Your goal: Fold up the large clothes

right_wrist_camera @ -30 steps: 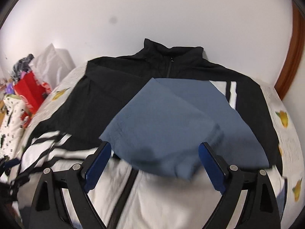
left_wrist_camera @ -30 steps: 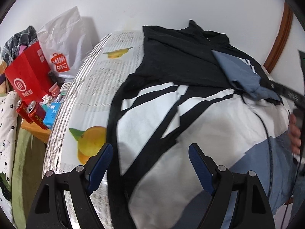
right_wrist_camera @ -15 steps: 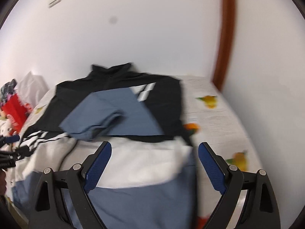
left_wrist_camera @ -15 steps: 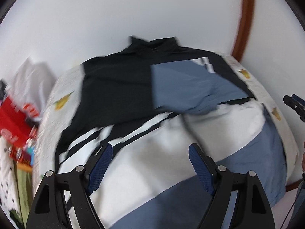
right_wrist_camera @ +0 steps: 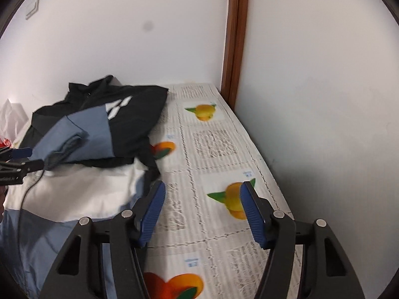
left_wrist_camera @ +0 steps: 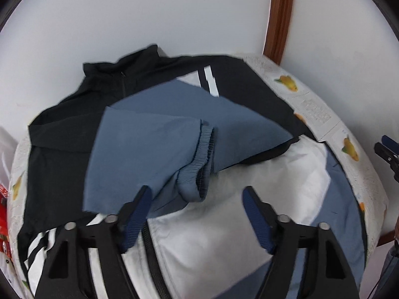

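Observation:
A black, white and blue jacket (left_wrist_camera: 64,129) lies spread on the table, collar at the far wall. Its blue sleeves (left_wrist_camera: 149,149) are folded across the chest, cuffs (left_wrist_camera: 199,174) near the middle. My left gripper (left_wrist_camera: 195,214) is open and empty, just above the white lower body by the cuffs. My right gripper (right_wrist_camera: 202,211) is open and empty over the bare tablecloth, to the right of the jacket (right_wrist_camera: 129,122). The left gripper (right_wrist_camera: 17,162) shows at the left edge of the right wrist view.
The table has a white cloth with orange fruit prints (right_wrist_camera: 214,149). White walls meet at a brown wooden post (right_wrist_camera: 234,32) in the far right corner. A red bag (left_wrist_camera: 2,204) and white bag (right_wrist_camera: 12,117) stand at the left.
Both views have swung to the right. My left gripper has come over the folded sleeves. My right gripper has moved off the jacket to the bare cloth on the right.

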The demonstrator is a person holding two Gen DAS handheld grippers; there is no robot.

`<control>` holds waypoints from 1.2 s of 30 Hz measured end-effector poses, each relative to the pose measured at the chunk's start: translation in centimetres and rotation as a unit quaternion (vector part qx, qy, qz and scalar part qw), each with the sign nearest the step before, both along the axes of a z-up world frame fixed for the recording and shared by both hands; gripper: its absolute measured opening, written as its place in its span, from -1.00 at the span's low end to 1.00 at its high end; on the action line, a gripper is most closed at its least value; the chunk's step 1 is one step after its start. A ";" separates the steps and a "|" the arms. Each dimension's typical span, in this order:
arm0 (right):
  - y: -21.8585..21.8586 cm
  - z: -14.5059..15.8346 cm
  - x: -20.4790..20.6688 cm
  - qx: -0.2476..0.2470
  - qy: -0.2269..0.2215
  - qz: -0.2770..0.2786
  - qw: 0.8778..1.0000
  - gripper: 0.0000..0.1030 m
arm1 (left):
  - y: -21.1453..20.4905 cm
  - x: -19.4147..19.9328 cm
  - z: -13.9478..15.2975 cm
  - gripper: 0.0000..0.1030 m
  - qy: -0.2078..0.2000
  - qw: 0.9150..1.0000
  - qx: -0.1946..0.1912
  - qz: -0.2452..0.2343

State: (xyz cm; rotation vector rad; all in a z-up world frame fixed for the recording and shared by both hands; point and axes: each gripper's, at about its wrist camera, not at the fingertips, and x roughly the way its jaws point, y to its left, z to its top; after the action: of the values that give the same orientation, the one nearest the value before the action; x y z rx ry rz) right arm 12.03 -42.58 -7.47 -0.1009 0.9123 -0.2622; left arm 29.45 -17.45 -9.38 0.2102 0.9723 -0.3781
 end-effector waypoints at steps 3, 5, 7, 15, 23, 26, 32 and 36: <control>-0.6 -1.1 0.3 -0.002 0.007 0.003 1.000 0.19 | -0.3 1.0 -1.5 0.20 0.015 1.000 0.004 0.005; -0.8 -1.9 0.7 -0.004 0.013 0.004 1.000 0.19 | -0.5 1.4 -2.2 0.15 0.017 1.000 0.014 0.009; -0.9 -2.5 1.1 -0.002 0.018 0.002 1.000 0.19 | -0.7 1.7 -2.6 0.08 0.012 1.000 0.022 0.013; 2.2 -3.0 2.1 0.002 0.029 0.024 0.999 0.19 | 0.5 1.7 -1.2 -0.79 -0.025 0.999 0.038 0.027; 9.7 -1.7 4.5 -0.007 0.022 0.084 0.996 0.19 | 9.2 0.6 4.6 -0.82 -0.100 0.991 0.007 0.085; 12.7 -1.6 6.1 -0.003 0.016 0.108 0.994 0.19 | 13.9 1.4 5.3 -0.82 -0.102 0.986 -0.006 0.130; 15.4 -3.4 10.1 0.026 0.016 0.116 0.993 0.19 | 22.0 3.2 3.6 -0.81 -0.079 0.976 -0.016 0.203; 15.2 -5.2 12.1 0.040 0.027 0.096 0.994 0.19 | 26.1 4.2 0.7 -0.67 -0.039 0.965 -0.019 0.260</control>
State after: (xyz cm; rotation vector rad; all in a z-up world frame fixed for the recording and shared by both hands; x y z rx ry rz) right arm 24.09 -27.37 -12.64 -0.1212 0.9578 -0.0439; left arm 33.67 8.68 -8.70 -0.0686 0.9036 0.0943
